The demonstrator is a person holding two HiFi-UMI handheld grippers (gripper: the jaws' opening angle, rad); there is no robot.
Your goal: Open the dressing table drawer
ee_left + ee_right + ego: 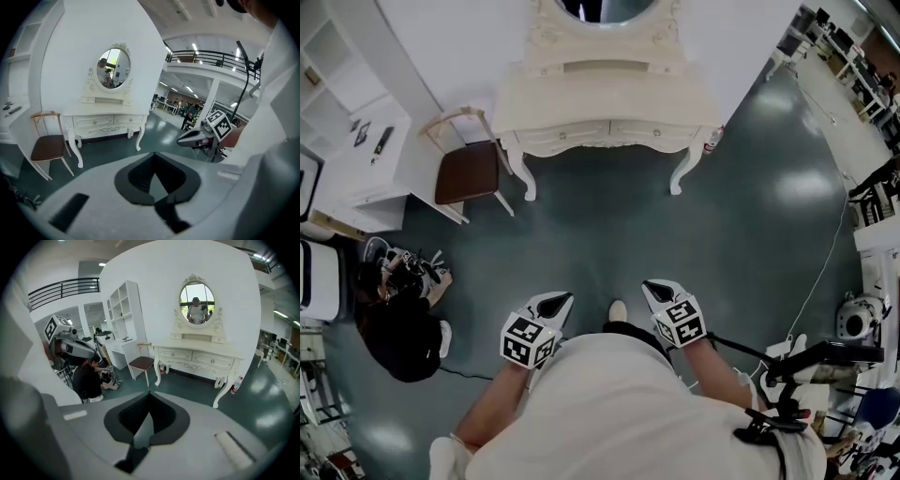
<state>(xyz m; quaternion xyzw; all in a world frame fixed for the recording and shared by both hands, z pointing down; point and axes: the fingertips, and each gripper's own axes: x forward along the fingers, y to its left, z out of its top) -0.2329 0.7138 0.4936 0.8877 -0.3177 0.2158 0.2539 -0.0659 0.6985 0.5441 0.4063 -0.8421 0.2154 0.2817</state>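
Observation:
The white dressing table (609, 94) stands against the far wall, with an oval mirror (197, 298) on top. Its two front drawers (562, 137) (661, 133) are closed, each with a small knob. In the right gripper view the drawers (174, 354) (213, 361) sit well ahead across the floor; the left gripper view shows the same table (105, 119) further off. My left gripper (555, 302) and right gripper (659, 289) are held close to my body, far from the table. Both are shut with nothing between the jaws, as seen at the left gripper (153, 153) and right gripper (149, 392) tips.
A chair with a brown seat (469, 173) stands left of the table, beside a white desk and shelves (366, 159). A person in black crouches on the floor at the left (398, 328). A bottle (711, 141) stands by the table's right leg. Stands and cables (806, 366) are at the right.

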